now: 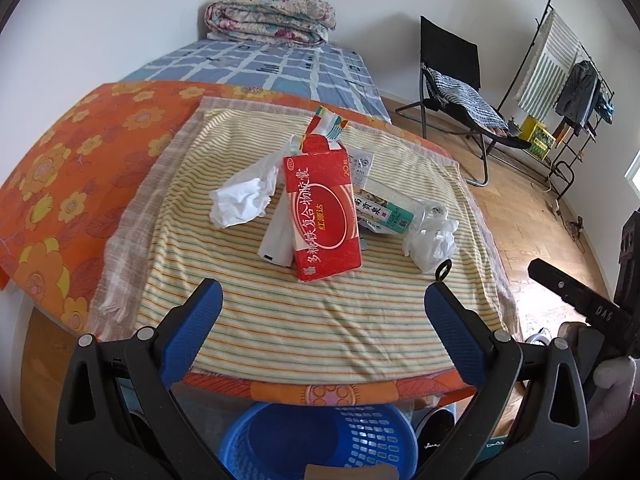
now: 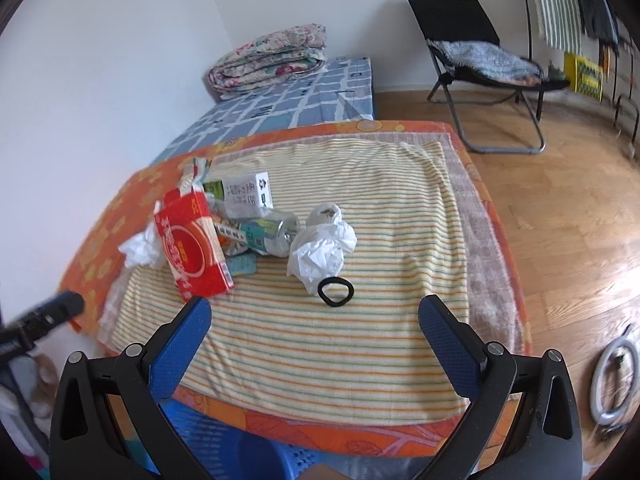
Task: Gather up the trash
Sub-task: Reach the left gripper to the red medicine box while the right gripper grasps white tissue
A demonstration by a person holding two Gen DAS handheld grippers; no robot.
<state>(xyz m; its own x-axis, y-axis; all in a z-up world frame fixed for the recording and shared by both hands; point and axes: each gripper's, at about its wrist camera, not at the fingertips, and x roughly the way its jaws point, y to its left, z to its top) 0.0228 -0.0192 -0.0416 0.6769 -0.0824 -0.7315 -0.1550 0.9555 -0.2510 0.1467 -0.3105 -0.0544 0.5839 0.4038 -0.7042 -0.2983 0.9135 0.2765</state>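
**Both grippers held apart above striped towel; trash pile undisturbed**

Nearest the lens, a blue perforated plastic basket point(image 1: 320, 440) is seen at 6 o'clock in the left wrist view, below the table edge; its rim is also caught at 7 o'clock in the right wrist view point(image 2: 208, 436).

The left gripper point(image 1: 320, 304) is held with its blue-padded fingers point(image 1: 196, 332) spread wide; nothing is gripped between them. The right gripper point(image 2: 316, 312) is likewise spread apart and empty, and is glimpsed at 3 o'clock in the left wrist view point(image 1: 580, 296).

Both are poised over a yellow, orange-striped towel point(image 1: 304, 328) laid on an orange floral tablecloth point(image 1: 60, 184).

Trash is recorded on the towel, toward 12 o'clock of the left gripper:
- A black elastic hair tie point(image 2: 335, 291) lies flat, just beside a crumpled white plastic bag point(image 2: 320, 252) at the bag's near side.
- A red cardboard medicine box with white lettering point(image 1: 324, 212) stands tilted, propped against a white carton point(image 1: 276, 240).
- A crumpled white tissue point(image 1: 244, 196) lies at 9 o'clock of the red box.
- A crushed clear plastic bottle with a green-white label point(image 1: 384, 212) lies on its side at 3 o'clock of the red box.
- A white printed carton point(image 2: 246, 196) lies behind the bottle.

Farther back, a bed with a blue checked sheet point(image 1: 280, 68) carries a folded floral quilt point(image 1: 272, 18). A black folding chair point(image 1: 452, 76) stands on the wooden floor point(image 2: 560, 220) at 2 o'clock.
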